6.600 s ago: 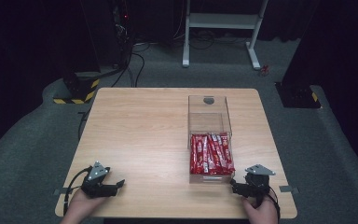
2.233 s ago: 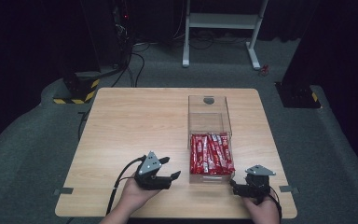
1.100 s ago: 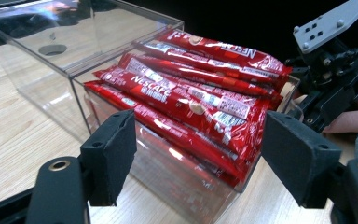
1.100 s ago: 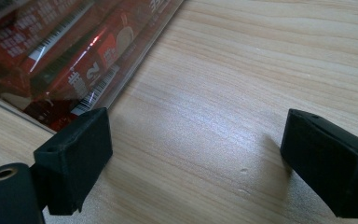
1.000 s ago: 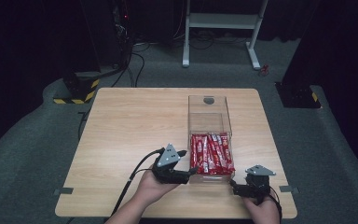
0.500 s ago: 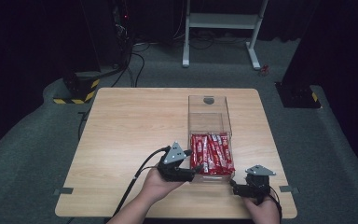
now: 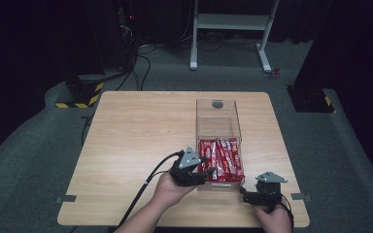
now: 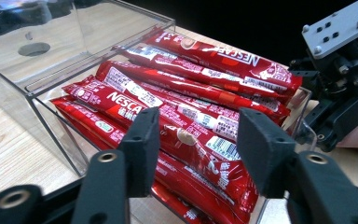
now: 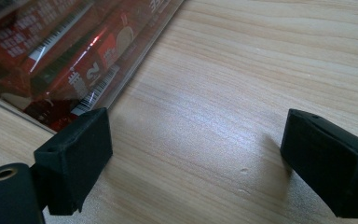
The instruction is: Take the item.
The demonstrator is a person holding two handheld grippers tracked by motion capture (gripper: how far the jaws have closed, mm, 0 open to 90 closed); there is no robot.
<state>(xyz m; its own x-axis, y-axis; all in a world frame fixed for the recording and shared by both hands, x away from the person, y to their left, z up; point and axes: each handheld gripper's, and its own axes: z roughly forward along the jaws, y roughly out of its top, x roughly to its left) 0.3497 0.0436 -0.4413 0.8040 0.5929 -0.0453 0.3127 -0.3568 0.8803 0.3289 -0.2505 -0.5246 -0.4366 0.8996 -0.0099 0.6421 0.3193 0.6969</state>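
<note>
Where dark floor surrounds, wooden table, clear box

Both black two-jaw tongs, left and right, carry grey three-cornered plates with small screw holes; blocky matte jaws, brass-ringed pivots, black trailing cable.

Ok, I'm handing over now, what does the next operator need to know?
Left gripper: jaws open, over the near end of the clear box, straddling a top red sachet, not closed on it.
Right gripper: jaws open, resting on the table beside the box's near right corner, holding nothing.
Sachets all lie in the box's near half; far half bare.
Done: approach. Left: likely grasping a sachet.
</note>
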